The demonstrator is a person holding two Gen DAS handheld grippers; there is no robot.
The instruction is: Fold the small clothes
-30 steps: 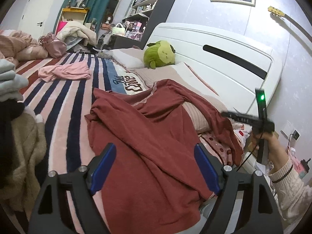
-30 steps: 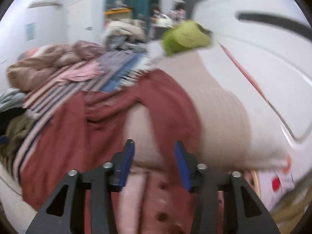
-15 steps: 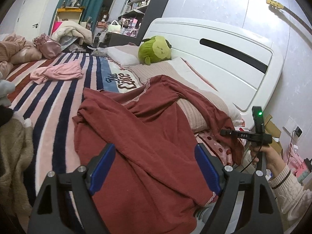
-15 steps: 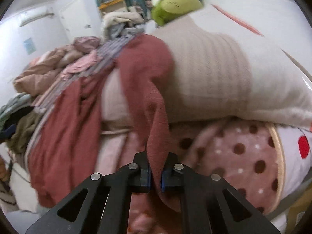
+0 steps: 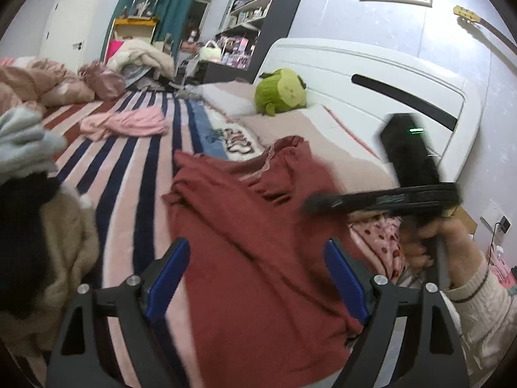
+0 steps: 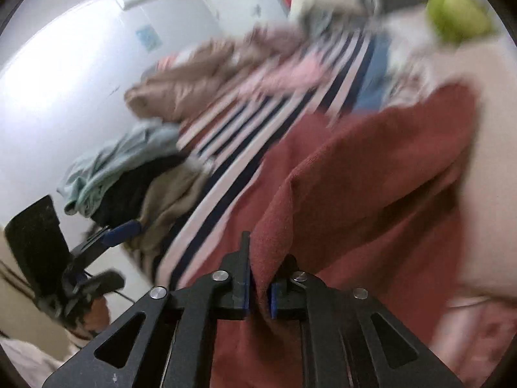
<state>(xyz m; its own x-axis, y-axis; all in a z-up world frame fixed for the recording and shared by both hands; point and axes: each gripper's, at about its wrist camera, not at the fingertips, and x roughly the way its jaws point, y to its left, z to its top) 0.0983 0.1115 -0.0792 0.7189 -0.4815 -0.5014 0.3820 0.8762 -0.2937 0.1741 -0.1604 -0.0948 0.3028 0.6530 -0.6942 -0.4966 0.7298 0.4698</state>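
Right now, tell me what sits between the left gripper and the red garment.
Nothing visible. The left gripper hovers open directly over the red garment, fabric showing between its fingers. The right gripper has a fold between its opening jaws.

The left hand-held gripper (image 5: 255, 278) points slightly downward, its blue-padded jaws spread wide with nothing between the pads. The right hand-held gripper (image 6: 260, 294), gripped by the right hand (image 5: 433, 242) in a cream knitted sleeve (image 5: 484, 294), tilts downward; its narrow jaws are opening, red cloth pinched between them.
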